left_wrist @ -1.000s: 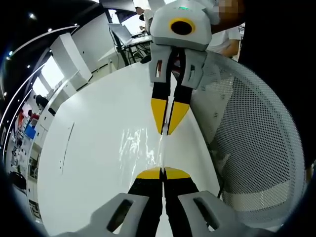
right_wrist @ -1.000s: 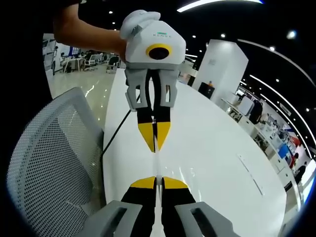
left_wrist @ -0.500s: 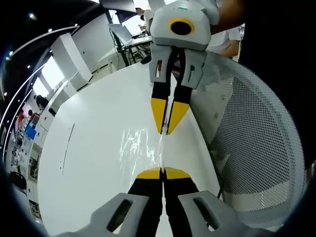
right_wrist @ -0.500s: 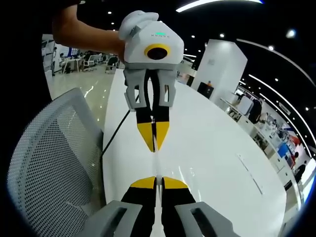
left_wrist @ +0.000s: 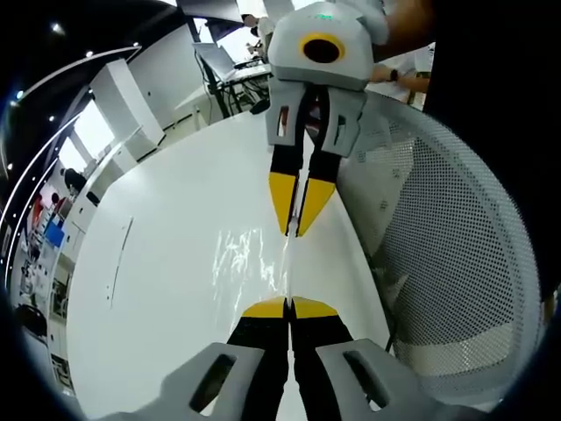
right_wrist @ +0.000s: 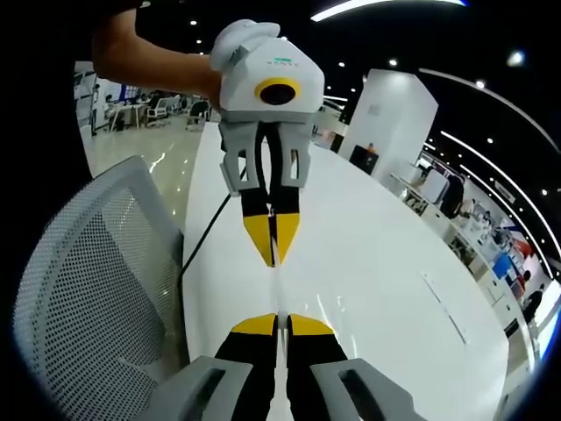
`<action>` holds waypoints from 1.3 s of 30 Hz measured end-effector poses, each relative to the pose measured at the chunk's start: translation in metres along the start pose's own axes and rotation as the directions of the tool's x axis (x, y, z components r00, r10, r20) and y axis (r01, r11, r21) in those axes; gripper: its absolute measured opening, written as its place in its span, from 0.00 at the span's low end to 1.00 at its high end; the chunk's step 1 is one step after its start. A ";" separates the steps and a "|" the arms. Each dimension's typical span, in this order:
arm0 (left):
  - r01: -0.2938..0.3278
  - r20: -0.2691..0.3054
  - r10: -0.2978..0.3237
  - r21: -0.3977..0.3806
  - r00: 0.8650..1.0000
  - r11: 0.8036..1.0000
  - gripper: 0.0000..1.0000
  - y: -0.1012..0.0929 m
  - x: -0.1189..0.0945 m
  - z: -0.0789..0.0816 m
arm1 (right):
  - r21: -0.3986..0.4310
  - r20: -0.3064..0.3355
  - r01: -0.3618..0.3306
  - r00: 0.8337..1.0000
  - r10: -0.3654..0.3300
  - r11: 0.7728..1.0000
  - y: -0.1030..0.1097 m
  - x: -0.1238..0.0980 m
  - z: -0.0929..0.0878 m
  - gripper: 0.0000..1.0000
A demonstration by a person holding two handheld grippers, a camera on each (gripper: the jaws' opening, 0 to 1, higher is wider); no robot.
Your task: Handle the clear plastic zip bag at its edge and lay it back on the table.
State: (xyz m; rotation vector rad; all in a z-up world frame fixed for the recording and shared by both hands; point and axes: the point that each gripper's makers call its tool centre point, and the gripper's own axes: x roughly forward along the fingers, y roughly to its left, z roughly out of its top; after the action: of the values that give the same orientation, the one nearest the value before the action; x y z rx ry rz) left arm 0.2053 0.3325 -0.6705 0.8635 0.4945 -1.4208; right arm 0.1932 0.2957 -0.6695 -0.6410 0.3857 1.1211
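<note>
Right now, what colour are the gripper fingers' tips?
Yellow on black fingers; clearest in the left gripper view.

Mesh chair back (left_wrist: 456, 254) crowding the table (left_wrist: 166, 289) edge, tabletop beyond open

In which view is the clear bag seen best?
The left gripper view: the bag shows glinting creases over the white table. In the right gripper view it is a thin edge-on strip between the grippers.

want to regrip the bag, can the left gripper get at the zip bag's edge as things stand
Probably yes, it seems to be there already: the left gripper has its jaws shut on the near edge of the clear zip bag, stretched taut to the right gripper above the white table. Nothing blocks it.
</note>
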 end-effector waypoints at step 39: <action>-0.002 -0.001 0.002 -0.006 1.000 1.000 0.00 0.001 -0.002 -0.005 | 0.012 -0.014 0.013 1.000 -0.013 1.000 -0.002 -0.006 -0.005 0.00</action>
State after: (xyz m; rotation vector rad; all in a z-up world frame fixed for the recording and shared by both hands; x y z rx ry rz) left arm 0.2073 0.3372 -0.6716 0.8592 0.4980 -1.4164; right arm 0.1926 0.2876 -0.6698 -0.6397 0.3993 1.1022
